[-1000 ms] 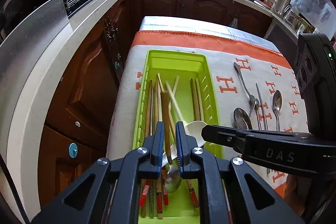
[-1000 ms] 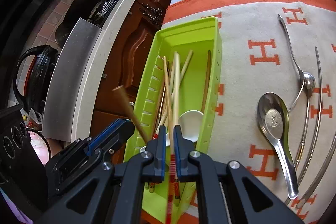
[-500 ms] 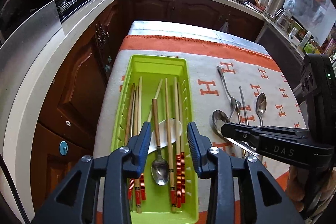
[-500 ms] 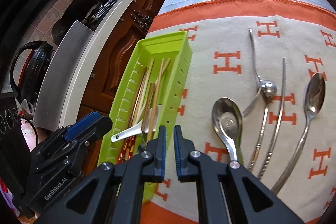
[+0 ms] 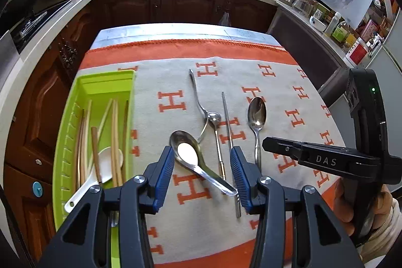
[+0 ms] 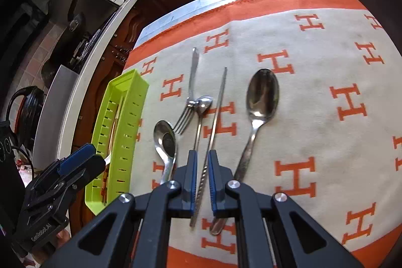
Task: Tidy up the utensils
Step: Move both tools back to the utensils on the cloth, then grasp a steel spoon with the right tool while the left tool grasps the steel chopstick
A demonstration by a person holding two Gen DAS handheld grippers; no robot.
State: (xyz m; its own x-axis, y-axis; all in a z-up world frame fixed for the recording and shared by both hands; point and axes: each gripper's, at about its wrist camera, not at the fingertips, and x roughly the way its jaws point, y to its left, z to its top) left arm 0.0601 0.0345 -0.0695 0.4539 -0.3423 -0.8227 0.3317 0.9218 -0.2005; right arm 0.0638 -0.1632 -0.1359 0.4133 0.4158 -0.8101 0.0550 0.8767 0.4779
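Two hand-held grippers hover over a desk covered by a cream cloth [image 5: 289, 82] with orange letter H marks and an orange border.

The left gripper [image 5: 202, 168] is partly open, its jaws widening, and holds nothing. Between its blue pads, but lying free on the cloth below, is a wide soup spoon [image 5: 187, 151].

The right gripper [image 6: 201, 176] is almost fully closed and holds nothing. A thin metal chopstick [image 6: 217, 104] lies on the cloth and shows through the narrow gap between its jaws.

On the cloth, from left to right, lie the soup spoon, a fork [image 6: 192, 82], a small spoon [image 6: 203, 104] whose bowl touches the fork's neck, the metal chopstick, and a large spoon [image 6: 262, 94].

At the left edge of the desk sits a lime-green slotted tray [image 5: 105, 82]. It holds several wooden chopsticks [image 5: 114, 132] lying lengthwise and a white ceramic spoon [image 5: 105, 165].

A hand [image 5: 351, 207] in a pale sleeve grips the right gripper's handle at the near right. Dark wood kitchen cabinets [image 5: 186, 6] stand beyond the desk.
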